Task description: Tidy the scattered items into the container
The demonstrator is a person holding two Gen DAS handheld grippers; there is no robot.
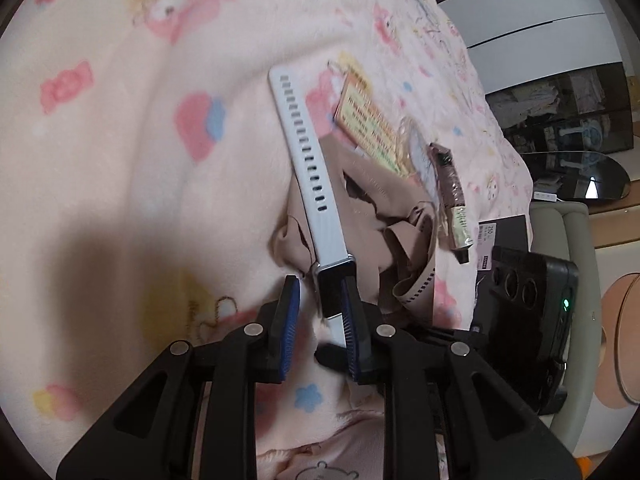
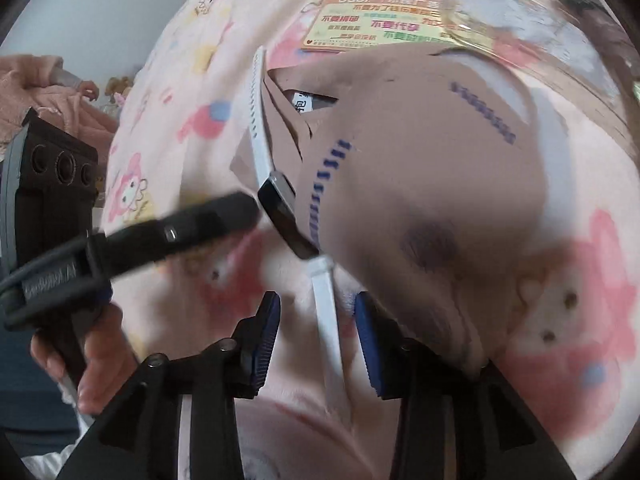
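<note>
Left gripper (image 1: 320,312) astride dark watch body, jaws narrow, pads apparently not pressing.

Right gripper (image 2: 316,340) likewise parted around white perforated rubber watch strap (image 1: 306,148); long axis running away along both grippers, over tan fabric pouch (image 2: 420,152) on pink cartoon-print fleece blanket (image 1: 120,160).

White-strapped, black-faced watch (image 1: 320,200) – pink cartoon-print blanket (image 1: 120,160) – tan pouch (image 2: 420,180)

Left of the white perforated watch strap (image 1: 306,148) the pink cartoon-print fleece blanket (image 1: 120,160) lies bare, while on its right the crumpled tan paper mailer (image 1: 376,208), orange printed card (image 1: 370,120) and brown tube (image 1: 450,184) crowd together.
</note>
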